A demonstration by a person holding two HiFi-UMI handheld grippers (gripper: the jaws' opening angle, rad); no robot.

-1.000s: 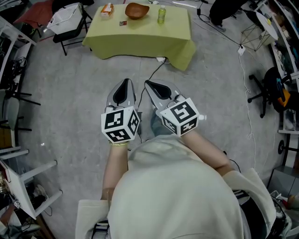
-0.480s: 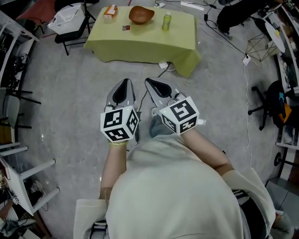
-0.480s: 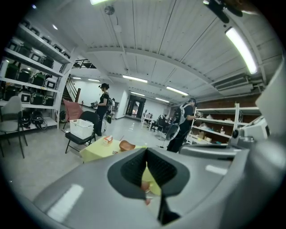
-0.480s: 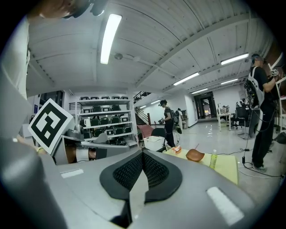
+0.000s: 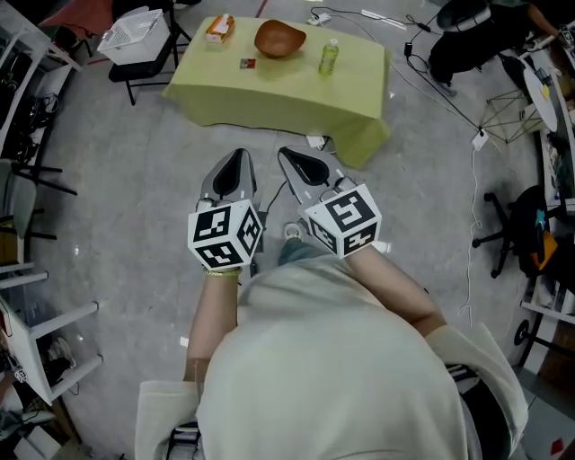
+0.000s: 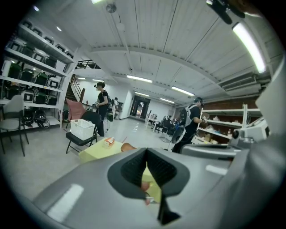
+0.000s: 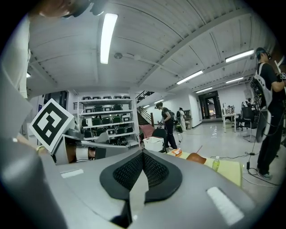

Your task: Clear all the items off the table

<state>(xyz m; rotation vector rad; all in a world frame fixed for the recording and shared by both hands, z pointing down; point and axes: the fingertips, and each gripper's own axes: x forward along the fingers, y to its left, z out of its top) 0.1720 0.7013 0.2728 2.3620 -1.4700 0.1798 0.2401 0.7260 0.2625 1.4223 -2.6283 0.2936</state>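
A grey concrete floor (image 5: 117, 207) fills most of the head view. At the top of that view stands a low counter draped in a yellow-green cloth (image 5: 287, 90), well apart from both claws and ahead of them. A person in a pale top (image 5: 332, 368) holds the two claws side by side above the floor. Just left of the counter, a black chair (image 5: 148, 61) carries a white plastic basket (image 5: 133, 29).

The left claw (image 5: 239, 158) has its jaws pressed together with nothing between them. The right claw (image 5: 287, 160) is likewise closed and empty.

Four things are on the counter. A round brown wooden bowl (image 5: 279, 39) sits towards the far side. A small green plastic bottle (image 5: 329, 57) stands upright just to the bowl's right. An orange-and-white packet (image 5: 220, 28) lies at the far left corner. A tiny dark red square piece (image 5: 248, 64) lies between the packet and the bowl, nearer the person.
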